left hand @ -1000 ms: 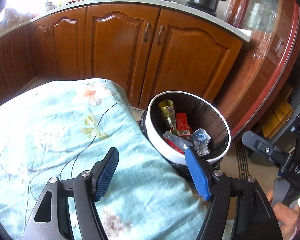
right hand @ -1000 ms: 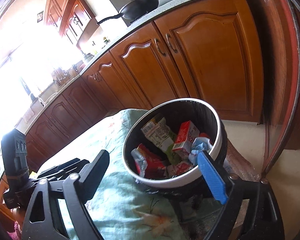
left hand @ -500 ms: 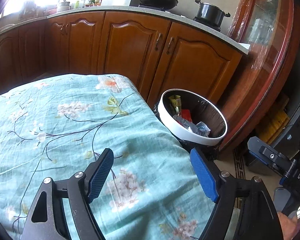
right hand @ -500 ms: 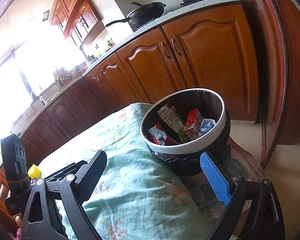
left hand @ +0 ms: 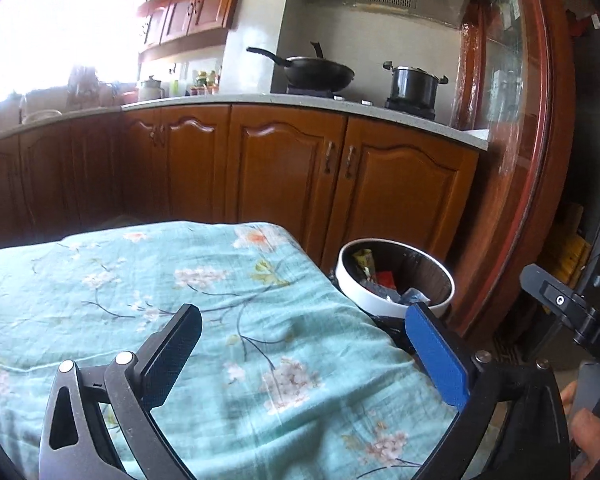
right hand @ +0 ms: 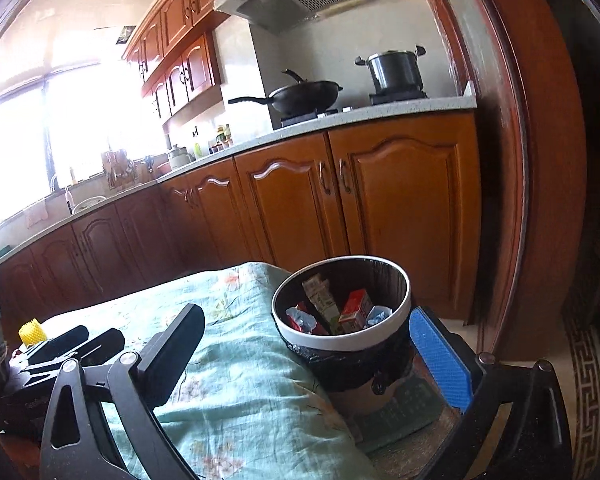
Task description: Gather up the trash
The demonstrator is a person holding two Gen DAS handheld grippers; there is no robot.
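A round bin with a white rim (left hand: 356, 292) and black liner stands beside the table's right end; it also shows in the right wrist view (right hand: 340, 344). Inside lie a red carton (right hand: 356, 306), a pale carton (right hand: 320, 296) and crumpled wrappers (right hand: 300, 318). My left gripper (left hand: 304, 344) is open and empty above the floral cloth, left of and nearer than the bin. My right gripper (right hand: 308, 344) is open and empty, its jaws framing the bin from nearer. The left gripper's body (right hand: 72, 340) shows at the left of the right wrist view.
A turquoise floral cloth (left hand: 140, 280) covers the table. Wooden kitchen cabinets (left hand: 284, 176) stand behind, with a wok (left hand: 316, 72) and a pot (left hand: 414, 84) on the counter. A small yellow object (right hand: 32, 332) sits at the table's far left. A wooden door frame (right hand: 540, 160) is on the right.
Both grippers have pulled back and tilted up from the bin; it now looks smaller and farther, with more of the kitchen in view. Both stay open and empty.
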